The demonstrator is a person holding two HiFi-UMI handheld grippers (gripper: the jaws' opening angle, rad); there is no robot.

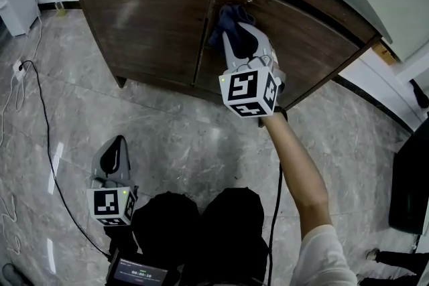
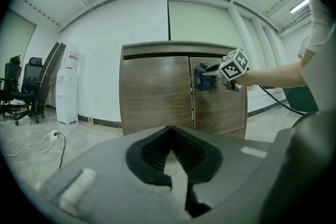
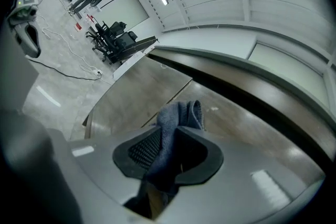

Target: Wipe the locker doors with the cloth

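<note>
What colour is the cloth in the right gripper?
The cloth is dark blue-grey; the right gripper view shows it best.

The right arm's bare forearm (image 1: 298,164) reaches from a white sleeve (image 1: 325,254) at lower right up to frame centre. It holds the grey two-jaw right gripper (image 1: 236,22) level, its black-and-white marker cube (image 1: 251,88) facing the camera. Its jaws are clamped on a bunched blue-grey cloth (image 1: 231,15). The grey left gripper (image 1: 118,142) hangs low at lower left, tilted slightly down, with its jaws together and nothing between them.
</note>
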